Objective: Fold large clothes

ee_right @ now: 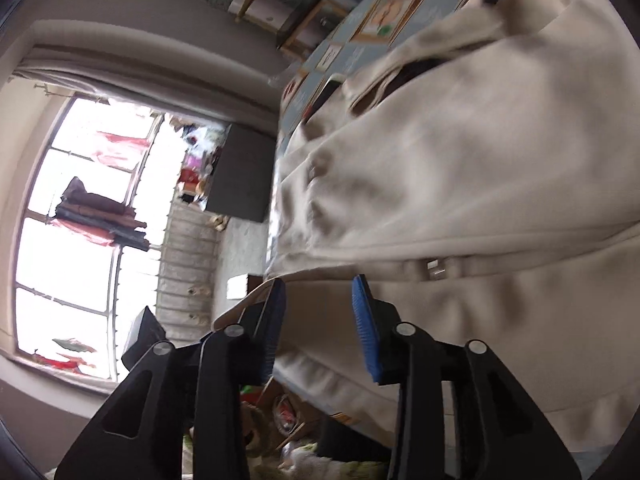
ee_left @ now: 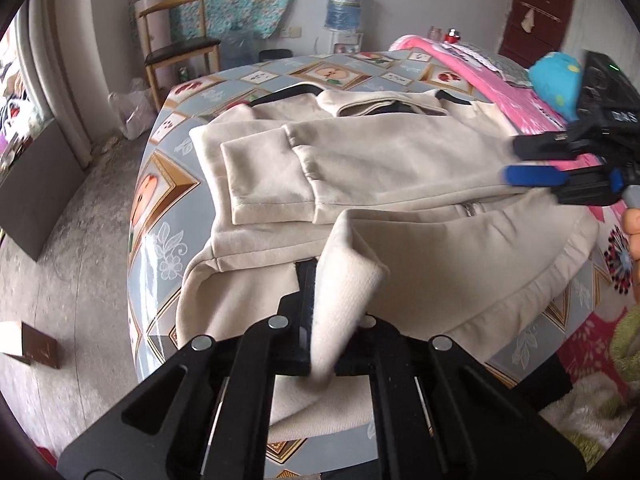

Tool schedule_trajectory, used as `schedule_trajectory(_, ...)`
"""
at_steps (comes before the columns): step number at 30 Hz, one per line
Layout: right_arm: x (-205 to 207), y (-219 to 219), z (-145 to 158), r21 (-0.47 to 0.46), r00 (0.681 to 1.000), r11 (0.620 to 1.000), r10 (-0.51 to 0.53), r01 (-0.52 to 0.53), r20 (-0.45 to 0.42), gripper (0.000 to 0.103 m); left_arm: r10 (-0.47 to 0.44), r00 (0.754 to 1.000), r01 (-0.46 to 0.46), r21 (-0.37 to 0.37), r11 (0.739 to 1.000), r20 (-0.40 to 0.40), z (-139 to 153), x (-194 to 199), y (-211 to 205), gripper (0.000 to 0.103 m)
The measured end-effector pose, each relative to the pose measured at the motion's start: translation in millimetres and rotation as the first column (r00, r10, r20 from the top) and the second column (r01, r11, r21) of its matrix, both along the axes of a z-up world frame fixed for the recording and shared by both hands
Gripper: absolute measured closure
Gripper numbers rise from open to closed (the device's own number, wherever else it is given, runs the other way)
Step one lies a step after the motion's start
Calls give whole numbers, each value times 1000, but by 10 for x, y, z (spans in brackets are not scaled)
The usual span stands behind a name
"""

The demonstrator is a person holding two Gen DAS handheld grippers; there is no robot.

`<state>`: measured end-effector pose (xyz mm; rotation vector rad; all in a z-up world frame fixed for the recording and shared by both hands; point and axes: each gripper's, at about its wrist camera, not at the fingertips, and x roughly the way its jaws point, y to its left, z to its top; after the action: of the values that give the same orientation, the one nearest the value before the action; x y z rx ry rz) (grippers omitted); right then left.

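No readable writing anywhere except faint, blurred white letters on the black body of the right gripper (ee_left: 532, 162) at the right edge of the left wrist view. Cream jacket (ee_left: 380, 160) spread over the patterned tablecloth (ee_left: 160, 200) across the middle of the frame, sleeves folded in, its near hem pinched tight by the left gripper (ee_left: 332, 320) at bottom centre. Right gripper's blue-padded fingers (ee_right: 362, 328) parted, poised just over the jacket by its zipper (ee_right: 434, 270), lower middle of the right wrist view.

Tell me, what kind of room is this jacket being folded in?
Most likely a lived-in home, perhaps a bedroom or family room. A beige jacket lies on a table with a fruit-patterned cover, a wooden chair and a water dispenser stand by the wall, and pink bedding sits alongside.
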<state>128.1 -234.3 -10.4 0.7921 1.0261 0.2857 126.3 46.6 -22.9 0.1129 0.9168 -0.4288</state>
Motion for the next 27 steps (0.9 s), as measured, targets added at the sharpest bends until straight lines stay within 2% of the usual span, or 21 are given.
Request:
schedule_trajectory(3, -276, -511, 165, -165, 992, 978, -127, 129, 24, 54, 33, 999, -32, 37, 999, -20, -76, 78, -41, 98)
schedule_trajectory(6, -565, -907, 215, -309, 974, 925, -226, 222, 24, 49, 56, 998, -53, 78, 996, -38, -169, 135, -91, 98)
schedule_trajectory(10, -823, -1218, 138, -439, 957, 861, -289, 257, -7, 48, 79, 996, -73, 125, 989, -42, -255, 170, -155, 97)
schedule_trajectory(13, -828, -1241, -15, -466, 966, 863, -252, 197, -58, 47, 86, 995, -80, 138, 987, -43, -258, 187, -169, 97)
schedule_trajectory(15, -734, -1102, -105, -489, 975, 860, -208, 143, -80, 47, 91, 995, -84, 140, 987, -45, -256, 191, -168, 97)
schedule_trajectory(20, -555, -1058, -72, -525, 992, 847, -123, 83, -41, 47, 105, 993, -97, 150, 984, -46, -253, 196, -179, 96)
schedule_trajectory(23, -404, -1234, -113, -477, 995, 876, -100, 78, -20, 47, 110, 993, -102, 152, 983, -48, -252, 205, -183, 96)
schedule_trajectory(27, -266, -1434, -258, -375, 995, 925, -85, 57, -57, 47, 111, 993, -102, 151, 983, -50, -250, 211, -186, 96)
